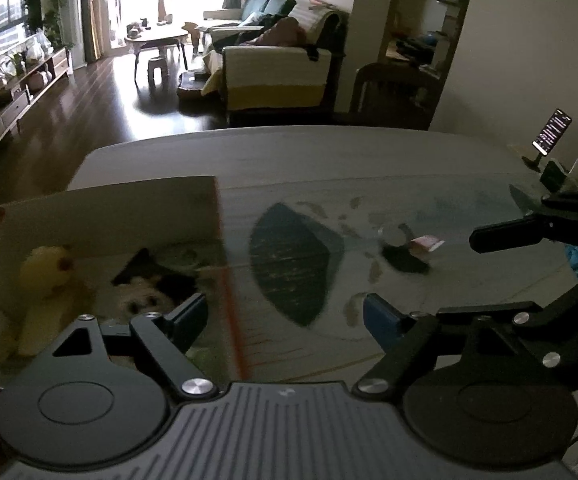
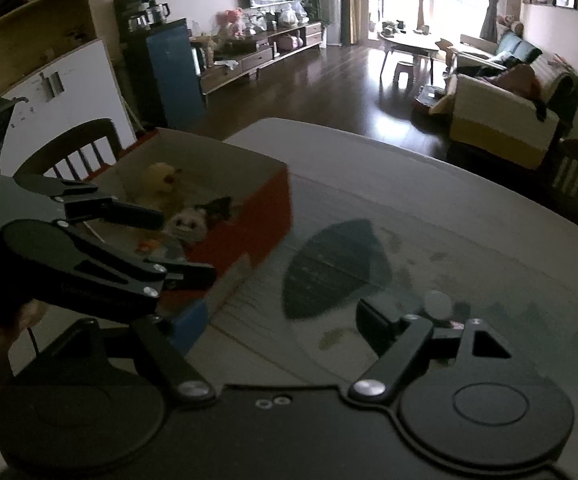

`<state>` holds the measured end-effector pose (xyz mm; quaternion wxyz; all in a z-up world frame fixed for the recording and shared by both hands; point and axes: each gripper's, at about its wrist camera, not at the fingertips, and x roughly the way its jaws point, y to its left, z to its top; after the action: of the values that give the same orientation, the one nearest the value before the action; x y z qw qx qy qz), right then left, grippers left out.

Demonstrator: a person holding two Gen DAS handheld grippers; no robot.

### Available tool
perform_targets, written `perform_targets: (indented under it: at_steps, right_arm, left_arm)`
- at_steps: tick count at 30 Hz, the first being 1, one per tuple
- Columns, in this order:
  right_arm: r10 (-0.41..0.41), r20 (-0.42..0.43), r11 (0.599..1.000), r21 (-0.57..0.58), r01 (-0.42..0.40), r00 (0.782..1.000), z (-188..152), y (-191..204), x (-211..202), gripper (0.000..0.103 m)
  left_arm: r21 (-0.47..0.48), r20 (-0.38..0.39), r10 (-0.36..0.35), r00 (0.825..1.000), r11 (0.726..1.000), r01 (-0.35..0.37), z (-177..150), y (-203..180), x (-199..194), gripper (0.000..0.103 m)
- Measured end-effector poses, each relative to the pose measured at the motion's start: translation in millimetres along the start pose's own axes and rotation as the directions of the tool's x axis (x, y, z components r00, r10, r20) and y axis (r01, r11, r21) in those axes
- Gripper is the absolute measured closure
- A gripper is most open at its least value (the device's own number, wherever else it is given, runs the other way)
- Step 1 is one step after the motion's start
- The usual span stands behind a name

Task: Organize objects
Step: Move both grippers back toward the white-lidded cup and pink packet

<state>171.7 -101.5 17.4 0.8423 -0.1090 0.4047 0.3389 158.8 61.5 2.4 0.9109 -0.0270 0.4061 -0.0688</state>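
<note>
Both our claws, left claw (image 1: 285,312) and right claw (image 2: 285,320), are wide apart and empty. The small dark thing (image 1: 405,258) lies on the tabletop (image 1: 289,152) ahead, blurry; it looks light, so we'd pinch its middle.

Box (image 2: 249,236), open-topped, red-sided: one, on the counter (image 2: 469,216), holding two soft toys, namely one yellow plush (image 2: 163,178) and one black-and-white plush (image 2: 193,220), plus one small orange item (image 2: 147,245) too blurred to identify. Loose on the counter: one small dark object (image 1: 405,260), one pink packet (image 1: 427,243) and one round pale piece (image 2: 437,304); one phone on a stand (image 1: 551,132) at the far edge. Claws in view: two, one left claw (image 1: 285,316) and one right claw (image 2: 285,320).
</note>
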Motion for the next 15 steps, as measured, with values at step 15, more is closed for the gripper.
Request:
perform_targets:
  at_steps: [15]
  right_arm:
    - [-0.102,-0.040,0.987,0.117,0.106,0.994,-34,-111,-7,0.022]
  left_arm:
    - [0.023,-0.029,-0.028,0.999,0.999,0.029,10,-76,68,0.002]
